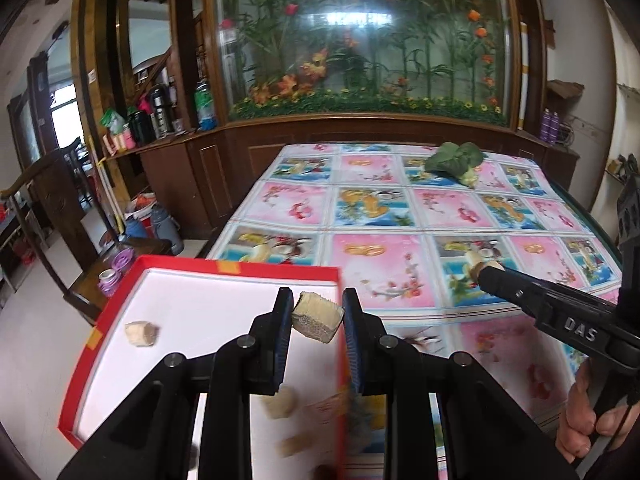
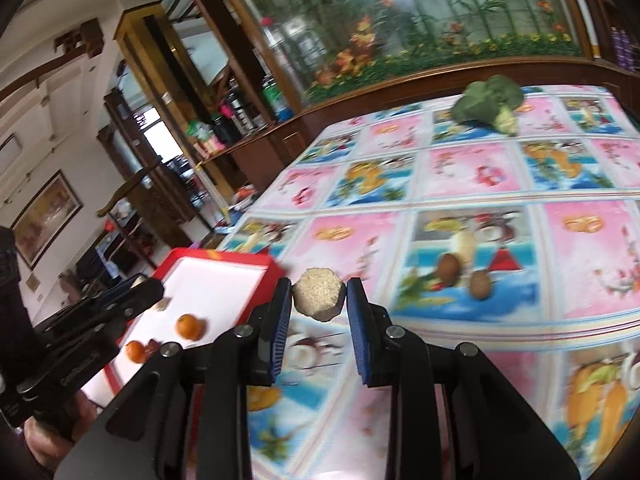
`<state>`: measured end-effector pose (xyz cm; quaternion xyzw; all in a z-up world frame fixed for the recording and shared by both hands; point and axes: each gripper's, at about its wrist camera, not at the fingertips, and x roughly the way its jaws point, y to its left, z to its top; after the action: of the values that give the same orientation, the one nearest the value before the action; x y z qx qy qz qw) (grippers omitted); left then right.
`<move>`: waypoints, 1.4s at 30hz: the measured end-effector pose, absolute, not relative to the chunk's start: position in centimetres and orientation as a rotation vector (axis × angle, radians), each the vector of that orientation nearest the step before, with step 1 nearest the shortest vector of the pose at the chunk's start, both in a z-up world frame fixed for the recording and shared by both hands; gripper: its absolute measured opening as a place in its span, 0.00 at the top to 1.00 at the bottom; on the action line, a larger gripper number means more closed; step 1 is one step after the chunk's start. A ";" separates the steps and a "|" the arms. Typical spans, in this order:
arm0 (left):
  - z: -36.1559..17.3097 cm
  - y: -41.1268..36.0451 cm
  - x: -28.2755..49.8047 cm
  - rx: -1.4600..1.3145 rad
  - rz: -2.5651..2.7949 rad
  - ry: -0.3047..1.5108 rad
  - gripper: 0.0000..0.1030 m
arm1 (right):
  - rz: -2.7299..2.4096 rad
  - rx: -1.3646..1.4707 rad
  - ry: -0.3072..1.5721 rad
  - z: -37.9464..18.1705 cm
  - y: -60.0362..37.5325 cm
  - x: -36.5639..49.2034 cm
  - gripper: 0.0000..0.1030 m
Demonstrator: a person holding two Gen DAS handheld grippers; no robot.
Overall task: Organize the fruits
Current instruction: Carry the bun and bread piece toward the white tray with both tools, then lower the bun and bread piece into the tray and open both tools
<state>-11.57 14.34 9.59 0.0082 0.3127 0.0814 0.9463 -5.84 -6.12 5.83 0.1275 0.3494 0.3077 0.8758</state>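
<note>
Through the left wrist camera we see our left gripper over the red-rimmed tray, its two blue-padded fingers spread, with a tan chunk of fruit between the tips; the chunk touches the left pad, but we cannot tell whether it touches the right one, so whether it is gripped or loose is unclear. On the tray's white floor lie more pale pieces: one near the left wall and two blurred ones under the gripper. The tray sits on the near left part of a table covered with a cloth printed with pink and blue fruit squares. A leafy green vegetable lies at the far side of the table. Our right gripper reaches in from the right with a pale piece at its tip, a hand on its handle. Through the right wrist camera, that gripper has its fingers pinching a rough, round tan piece above the cloth, just right of the tray. In the tray we see two small oranges and a dark piece beside them, with the left gripper hanging over the tray's left side. The green vegetable shows again at the far edge.
</note>
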 end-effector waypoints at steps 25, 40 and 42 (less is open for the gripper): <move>7.0 28.7 -17.8 -0.031 0.533 0.705 0.77 | 1.021 0.030 0.791 5.1 9.0 -13.5 0.71; 6.1 29.2 -17.7 -0.003 0.563 0.729 0.77 | 1.032 -0.031 0.839 3.7 11.2 -14.0 0.71; 5.9 29.3 -17.6 0.001 0.568 0.736 0.77 | 1.028 -0.037 0.848 3.5 11.3 -14.1 0.71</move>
<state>-17.64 29.33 5.87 0.0003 0.3548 0.2740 0.8939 -14.06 11.30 3.55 -0.0173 0.3935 0.4769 0.7858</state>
